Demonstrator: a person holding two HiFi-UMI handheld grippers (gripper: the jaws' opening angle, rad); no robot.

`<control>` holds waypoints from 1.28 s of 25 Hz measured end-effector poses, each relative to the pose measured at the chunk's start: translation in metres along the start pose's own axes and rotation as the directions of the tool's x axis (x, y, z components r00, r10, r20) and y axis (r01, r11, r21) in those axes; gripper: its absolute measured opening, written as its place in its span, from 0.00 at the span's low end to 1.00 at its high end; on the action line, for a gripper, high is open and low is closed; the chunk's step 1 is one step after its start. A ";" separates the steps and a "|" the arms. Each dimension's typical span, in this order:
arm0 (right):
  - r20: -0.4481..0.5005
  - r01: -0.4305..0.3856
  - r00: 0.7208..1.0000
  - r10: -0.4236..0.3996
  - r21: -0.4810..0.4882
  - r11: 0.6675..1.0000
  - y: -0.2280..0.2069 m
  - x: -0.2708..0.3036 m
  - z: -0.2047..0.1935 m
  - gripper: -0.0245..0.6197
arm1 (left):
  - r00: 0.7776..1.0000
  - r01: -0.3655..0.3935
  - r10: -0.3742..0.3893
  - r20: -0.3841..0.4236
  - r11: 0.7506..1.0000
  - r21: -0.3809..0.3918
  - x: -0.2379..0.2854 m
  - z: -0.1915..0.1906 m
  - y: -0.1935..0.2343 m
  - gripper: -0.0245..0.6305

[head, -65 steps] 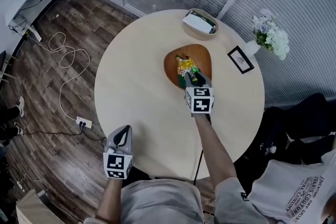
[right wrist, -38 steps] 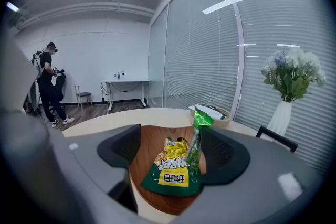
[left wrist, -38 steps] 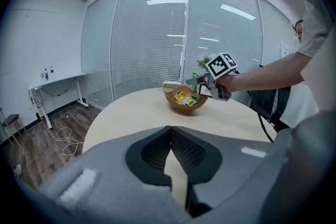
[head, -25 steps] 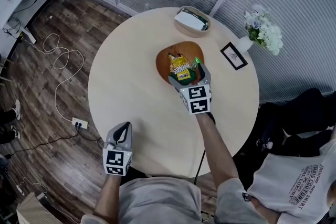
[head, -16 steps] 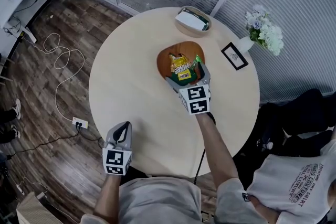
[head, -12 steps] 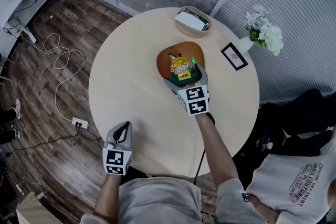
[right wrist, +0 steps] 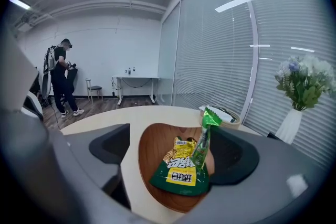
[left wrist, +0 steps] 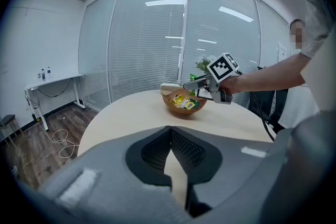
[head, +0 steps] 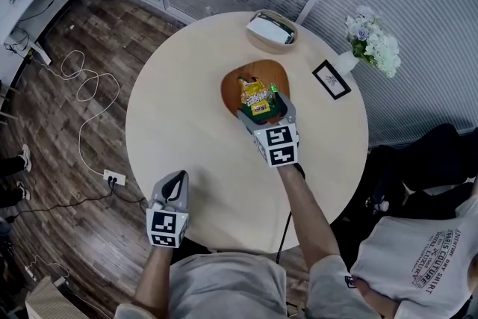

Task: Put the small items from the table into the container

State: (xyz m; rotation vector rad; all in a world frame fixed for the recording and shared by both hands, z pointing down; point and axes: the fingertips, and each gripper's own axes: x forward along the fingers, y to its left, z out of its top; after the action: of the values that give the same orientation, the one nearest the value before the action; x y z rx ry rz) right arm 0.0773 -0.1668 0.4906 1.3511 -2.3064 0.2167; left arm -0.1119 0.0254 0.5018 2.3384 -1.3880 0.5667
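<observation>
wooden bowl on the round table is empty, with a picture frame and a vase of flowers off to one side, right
Not empty: the right gripper view shows snack packets in the wooden bowl. It sits on the round table, with the picture frame and vase of flowers off to one side.

Grey left tool (head: 177, 179), grey right tool (head: 265, 107), black-and-white marker cubes (head: 277, 146).

No text is legible (lettering on the snack packet (right wrist: 181, 176) is too blurred).
</observation>
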 end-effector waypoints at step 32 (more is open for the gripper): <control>-0.335 -0.118 0.935 0.116 0.014 0.993 0.014 0.000 -0.062 0.42 | 1.000 0.003 -0.003 -0.009 1.000 -0.008 0.001 -0.008 0.001 0.03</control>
State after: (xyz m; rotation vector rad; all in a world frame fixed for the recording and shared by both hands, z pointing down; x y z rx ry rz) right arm 0.0847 -0.1375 0.5466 1.0769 -2.0956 0.4418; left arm -0.1132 0.0280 0.5091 2.3286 -1.3800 0.5682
